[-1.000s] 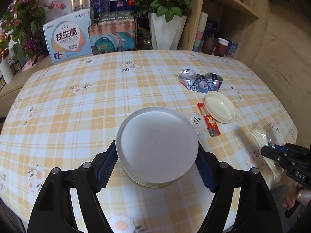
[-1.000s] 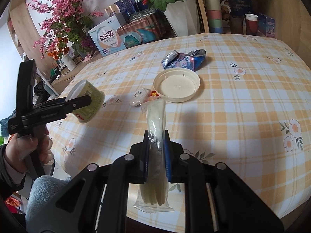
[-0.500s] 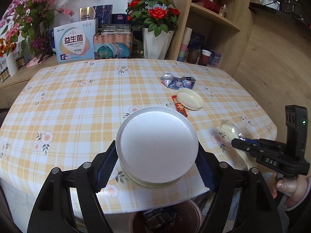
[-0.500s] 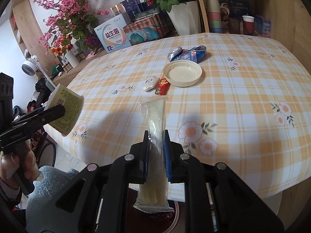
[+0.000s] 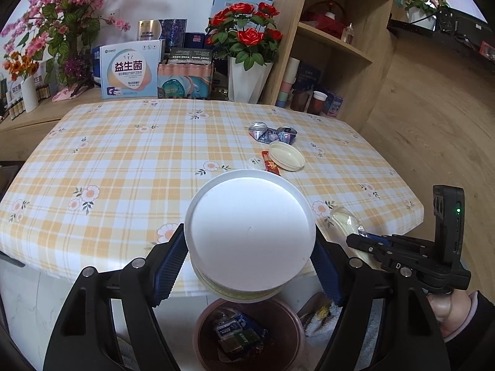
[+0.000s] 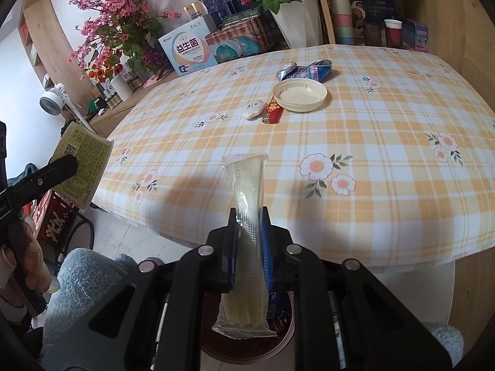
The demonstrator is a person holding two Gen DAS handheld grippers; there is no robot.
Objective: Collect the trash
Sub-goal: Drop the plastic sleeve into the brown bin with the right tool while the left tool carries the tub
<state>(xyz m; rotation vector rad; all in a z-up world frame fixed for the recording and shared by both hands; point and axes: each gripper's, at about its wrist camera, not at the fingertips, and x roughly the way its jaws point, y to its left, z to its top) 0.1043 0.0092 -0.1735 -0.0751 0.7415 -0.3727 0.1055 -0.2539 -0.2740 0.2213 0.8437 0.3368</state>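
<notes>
Left gripper (image 5: 247,266): fingers spread wide and pressed on opposite sides of a round paper cup (image 5: 250,235), white flat base toward the camera, printed green wall seen from the right wrist; it hangs past the table (image 5: 123,167) edge, above the brown bin (image 5: 290,321) on the floor. The cup is likely light and thin-walled, crushable, so a side grip near the stiffer rim suits it. Right gripper (image 6: 250,228): fingers nearly together, pinching a clear, crinkly plastic sleeve (image 6: 246,182) of pale utensils, limp and slippery, held mid-length over the same bin. Left on the checked cloth: a shallow cream lid (image 6: 299,94), rigid; a red lighter (image 6: 272,113); a crushed can (image 6: 304,69), probably sharp-edged.
</notes>
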